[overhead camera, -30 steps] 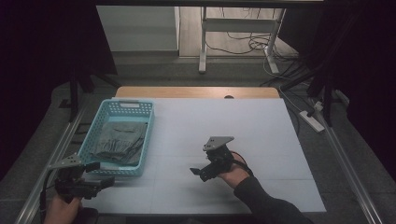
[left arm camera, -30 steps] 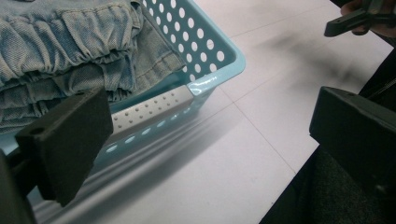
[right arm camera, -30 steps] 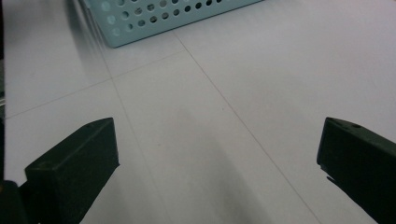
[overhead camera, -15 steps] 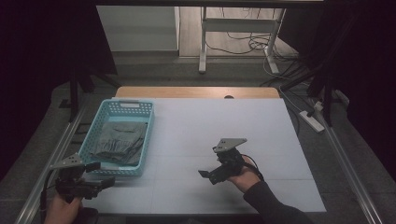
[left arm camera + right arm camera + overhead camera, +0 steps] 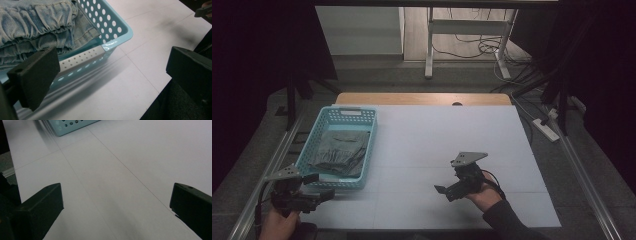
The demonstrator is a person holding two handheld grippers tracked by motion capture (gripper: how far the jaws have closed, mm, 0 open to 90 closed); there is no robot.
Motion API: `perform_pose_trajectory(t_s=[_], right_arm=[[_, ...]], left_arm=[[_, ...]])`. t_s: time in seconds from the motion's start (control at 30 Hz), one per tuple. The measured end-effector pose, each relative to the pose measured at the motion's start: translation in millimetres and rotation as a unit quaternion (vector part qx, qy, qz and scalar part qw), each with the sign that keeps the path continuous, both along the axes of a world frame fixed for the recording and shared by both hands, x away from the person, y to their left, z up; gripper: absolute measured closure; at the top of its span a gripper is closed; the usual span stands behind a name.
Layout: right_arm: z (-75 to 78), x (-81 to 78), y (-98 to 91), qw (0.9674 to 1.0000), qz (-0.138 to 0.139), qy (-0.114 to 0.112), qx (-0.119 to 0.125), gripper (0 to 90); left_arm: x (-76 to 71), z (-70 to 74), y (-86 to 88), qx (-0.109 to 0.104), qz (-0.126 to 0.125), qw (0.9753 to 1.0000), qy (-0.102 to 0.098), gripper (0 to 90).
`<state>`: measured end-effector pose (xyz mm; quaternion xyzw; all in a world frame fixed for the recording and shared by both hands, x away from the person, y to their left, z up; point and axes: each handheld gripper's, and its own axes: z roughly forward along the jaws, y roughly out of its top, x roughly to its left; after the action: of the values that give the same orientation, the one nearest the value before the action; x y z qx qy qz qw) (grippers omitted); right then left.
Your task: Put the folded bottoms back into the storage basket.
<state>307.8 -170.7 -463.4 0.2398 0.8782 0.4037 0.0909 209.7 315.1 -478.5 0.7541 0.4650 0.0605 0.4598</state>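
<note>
Right gripper (image 5: 451,190) drawn back toward near table (image 5: 437,130) edge, jaws spread, left gripper (image 5: 314,192) spread beside basket (image 5: 362,150) corner.

folded jeans (image 5: 338,150) in basket (image 5: 324,119) at table (image 5: 452,130) left; left gripper (image 5: 314,187) just before basket, right gripper (image 5: 448,189) well right.

One pale white-topped rectangular table (image 5: 437,145) with a wooden far edge. One light-blue perforated plastic basket (image 5: 362,117), at about nine o'clock on the table. One folded piece of faded blue denim clothing (image 5: 339,150) in the basket. Two black two-jaw handheld grippers: the left gripper (image 5: 312,196) at about seven o'clock, the right gripper (image 5: 447,189) at about five o'clock, each with jaws spread apart. One white power strip (image 5: 546,129) on the floor, at two o'clock.
</note>
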Motion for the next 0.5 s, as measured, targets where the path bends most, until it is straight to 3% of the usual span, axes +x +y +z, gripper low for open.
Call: perform_pose_trajectory(t_s=[0.5], right_arm=[[2.6, -16.0, -27.9, 0.9995, -0.027, 0.014, -0.007, 0.0]], left_arm=[[-0.1, 0.0, 0.3, -0.001, 0.003, 1.0000, 0.001, 0.1]])
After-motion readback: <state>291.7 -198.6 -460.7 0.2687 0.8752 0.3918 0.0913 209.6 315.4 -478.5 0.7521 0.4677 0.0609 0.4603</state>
